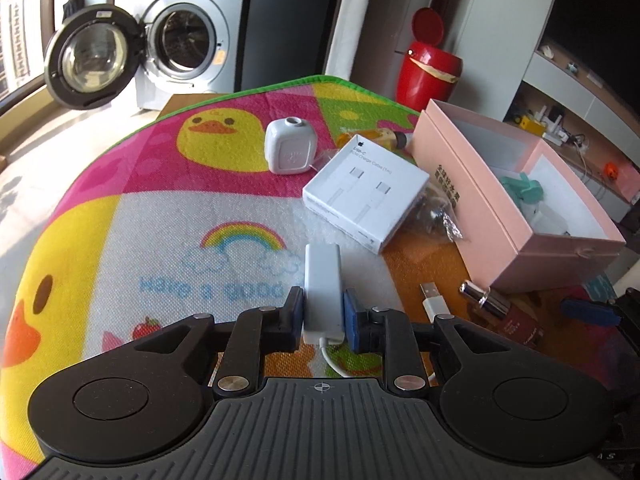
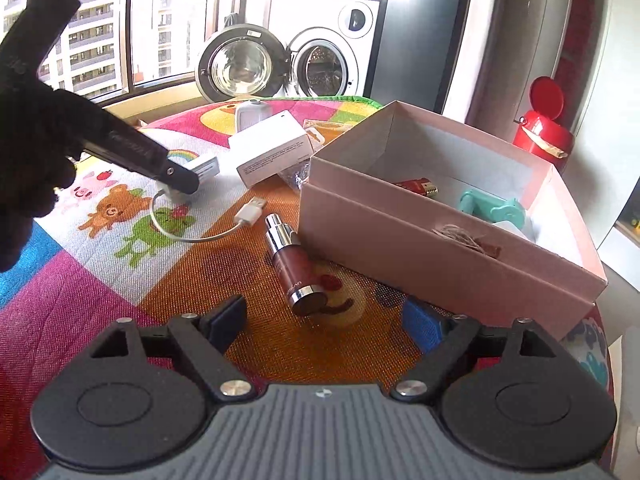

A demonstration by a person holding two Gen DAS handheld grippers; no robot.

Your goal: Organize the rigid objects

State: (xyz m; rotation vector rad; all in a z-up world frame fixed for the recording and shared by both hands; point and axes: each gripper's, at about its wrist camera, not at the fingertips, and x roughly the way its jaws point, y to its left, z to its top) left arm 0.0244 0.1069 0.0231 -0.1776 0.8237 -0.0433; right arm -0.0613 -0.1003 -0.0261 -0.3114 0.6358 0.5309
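Bench: round top covered by a colourful woven cartoon mat [image 1: 168,216] with yellow ducks, a rainbow and a green edge.
Landmark: open pale pink cardboard box [image 2: 420,248], standing on the mat.
Beside the box, touching its side: flat white cable carton [image 1: 366,196], over a crinkled clear bag [image 1: 440,216].
Beyond the carton: small white rounded plastic bottle [image 1: 289,146], upright.
In front of the box: dark red metal spray bottle [image 2: 292,264], lying flat; white USB plug [image 2: 252,210] near it.
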